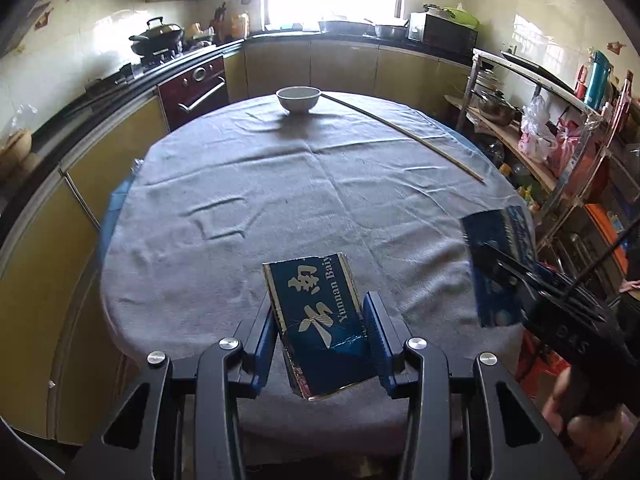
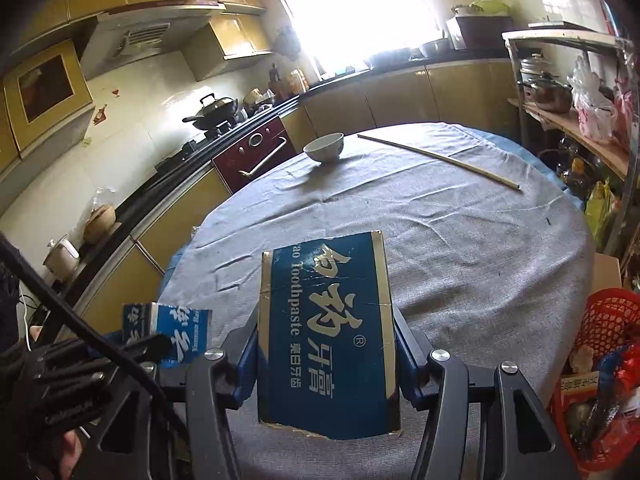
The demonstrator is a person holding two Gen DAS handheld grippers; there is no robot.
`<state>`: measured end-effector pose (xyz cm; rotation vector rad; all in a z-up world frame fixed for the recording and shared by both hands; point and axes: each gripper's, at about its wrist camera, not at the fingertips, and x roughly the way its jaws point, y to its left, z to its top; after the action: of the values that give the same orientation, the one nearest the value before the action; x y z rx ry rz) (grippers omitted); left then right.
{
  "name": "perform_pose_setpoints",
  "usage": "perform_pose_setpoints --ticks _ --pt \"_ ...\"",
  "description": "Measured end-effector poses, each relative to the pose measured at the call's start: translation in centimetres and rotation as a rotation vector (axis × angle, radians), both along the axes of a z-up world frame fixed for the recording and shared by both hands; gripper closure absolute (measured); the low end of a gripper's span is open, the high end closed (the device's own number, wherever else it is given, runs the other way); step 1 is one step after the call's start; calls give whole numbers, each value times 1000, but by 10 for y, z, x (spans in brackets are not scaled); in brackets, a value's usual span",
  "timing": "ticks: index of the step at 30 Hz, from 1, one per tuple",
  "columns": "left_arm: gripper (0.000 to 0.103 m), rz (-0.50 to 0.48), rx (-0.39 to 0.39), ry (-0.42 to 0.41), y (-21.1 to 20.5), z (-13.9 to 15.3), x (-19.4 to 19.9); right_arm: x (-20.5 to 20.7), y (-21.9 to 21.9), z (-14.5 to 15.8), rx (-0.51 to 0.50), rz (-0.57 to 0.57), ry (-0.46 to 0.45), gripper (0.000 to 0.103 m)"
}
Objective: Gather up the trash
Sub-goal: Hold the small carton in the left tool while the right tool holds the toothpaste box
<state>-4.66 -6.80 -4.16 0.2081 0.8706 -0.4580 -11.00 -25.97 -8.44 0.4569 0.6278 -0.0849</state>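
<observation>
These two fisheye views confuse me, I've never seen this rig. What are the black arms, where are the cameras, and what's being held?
A person holds a two-finger gripper in each hand; each carries a camera looking along its fingers. The left gripper clamps a torn blue cardboard piece. The right gripper clamps the blue toothpaste-box piece. Each gripper appears at the other view's edge. On the grey-clothed round table stand a white bowl and a long thin stick. A red mesh basket with trash sits beside it.
</observation>
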Motion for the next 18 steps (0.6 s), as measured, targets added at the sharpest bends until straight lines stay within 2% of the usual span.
perform_pose_setpoints --ticks 4,18 --pt "59 7 31 -44 -3 0 -4 -2 -3 -1 11 1 -2 44" --pt "59 -15 82 -118 -14 5 -17 -14 -11 -2 47 -5 -24 44"
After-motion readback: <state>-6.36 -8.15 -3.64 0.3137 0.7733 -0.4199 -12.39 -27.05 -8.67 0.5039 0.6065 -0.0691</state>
